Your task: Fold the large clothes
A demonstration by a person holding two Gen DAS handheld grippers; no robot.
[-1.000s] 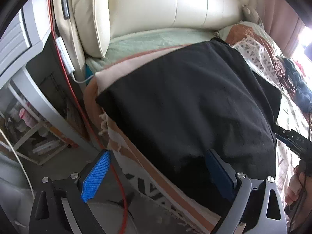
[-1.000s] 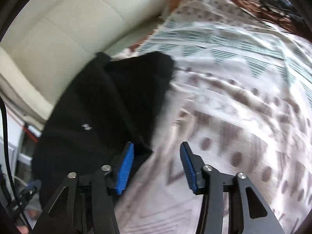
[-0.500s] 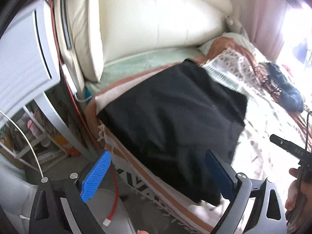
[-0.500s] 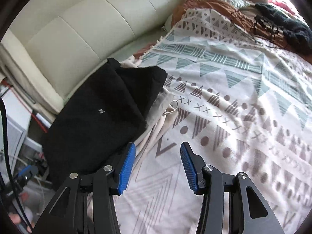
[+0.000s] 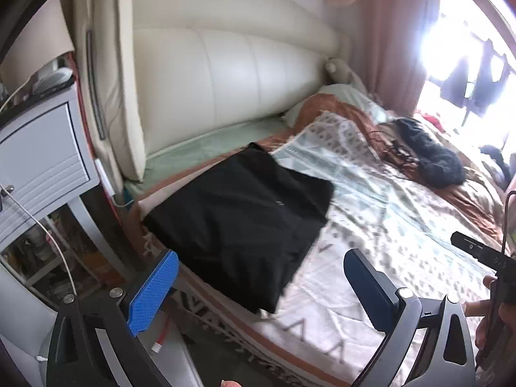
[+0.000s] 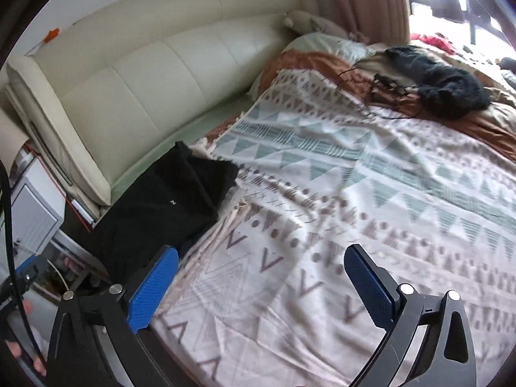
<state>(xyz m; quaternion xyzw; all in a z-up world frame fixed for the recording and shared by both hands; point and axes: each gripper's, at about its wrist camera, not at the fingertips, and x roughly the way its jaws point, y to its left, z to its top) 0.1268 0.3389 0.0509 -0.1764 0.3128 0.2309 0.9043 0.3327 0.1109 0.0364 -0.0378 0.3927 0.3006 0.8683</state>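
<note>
A black garment (image 5: pixel 245 222) lies folded into a flat rectangle at the near corner of the bed, close to the headboard; it also shows in the right wrist view (image 6: pixel 164 206). My left gripper (image 5: pixel 258 287) is open and empty, held back above the bed's edge, short of the garment. My right gripper (image 6: pixel 258 287) is open and empty above the patterned blanket (image 6: pixel 338 193), to the right of the garment. The right gripper's body shows at the right edge of the left wrist view (image 5: pixel 483 254).
A cream padded headboard (image 5: pixel 225 74) runs behind the bed. A grey nightstand (image 5: pixel 35 154) with cables stands left of it. A dark fluffy heap (image 6: pixel 441 80) and thin wires lie far across the bed. Curtains and a bright window (image 5: pixel 451 38) are beyond.
Both grippers have pulled back and up from the black garment, so it looks smaller and farther. The right gripper's jaws have opened wider. The garment stays folded on the bed.
</note>
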